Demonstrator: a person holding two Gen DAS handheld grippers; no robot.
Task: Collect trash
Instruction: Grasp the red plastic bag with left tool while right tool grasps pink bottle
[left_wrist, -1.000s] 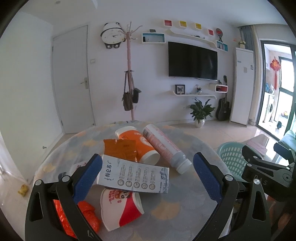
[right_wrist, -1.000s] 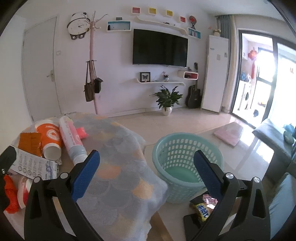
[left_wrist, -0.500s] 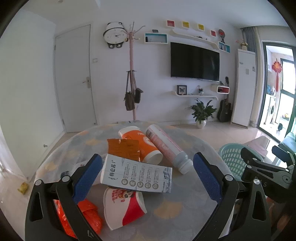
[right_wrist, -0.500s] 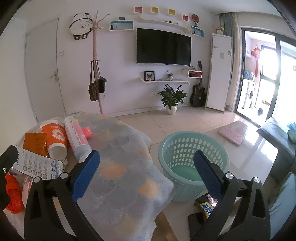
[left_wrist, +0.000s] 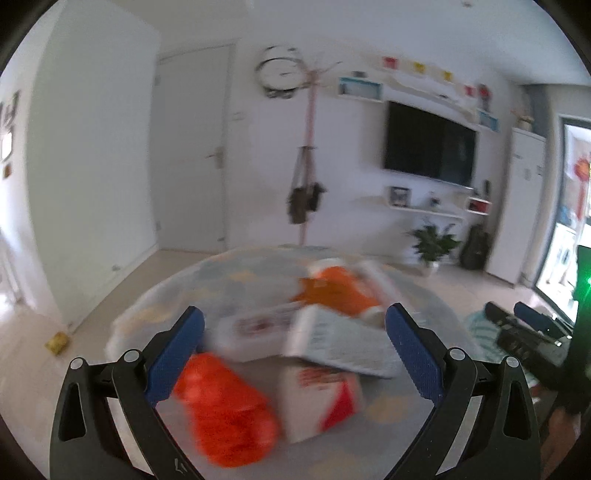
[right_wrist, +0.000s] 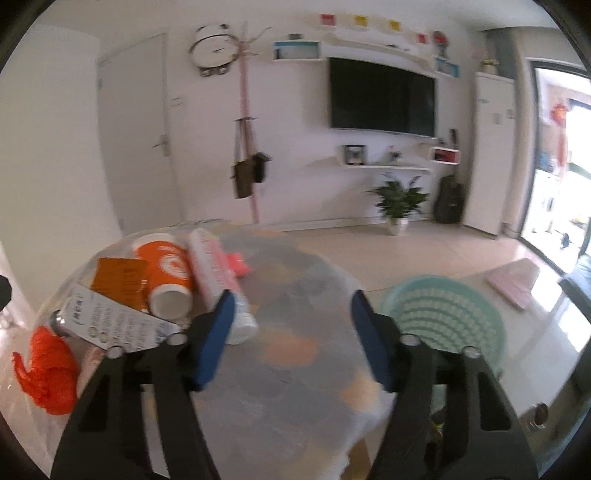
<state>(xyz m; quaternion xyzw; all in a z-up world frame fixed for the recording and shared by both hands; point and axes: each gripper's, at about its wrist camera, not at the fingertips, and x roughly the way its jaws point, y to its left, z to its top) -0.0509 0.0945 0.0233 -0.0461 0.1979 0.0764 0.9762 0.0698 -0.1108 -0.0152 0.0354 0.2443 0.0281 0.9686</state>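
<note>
Two grippers, left (left_wrist: 293, 352) and right (right_wrist: 291, 336), both spread and empty, above the table (right_wrist: 295, 369); orange cup (right_wrist: 166, 275), bottle (right_wrist: 218, 273) near its left edge; basket (right_wrist: 443, 317) beside it.

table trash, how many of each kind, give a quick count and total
cups: 2, orange cup and red-and-white cup
bottles: 1, pink-labelled bottle
boxes: 1, white printed box
orange packets: 1
orange-red bags: 1
small pink scraps: 1
total: 7
</note>
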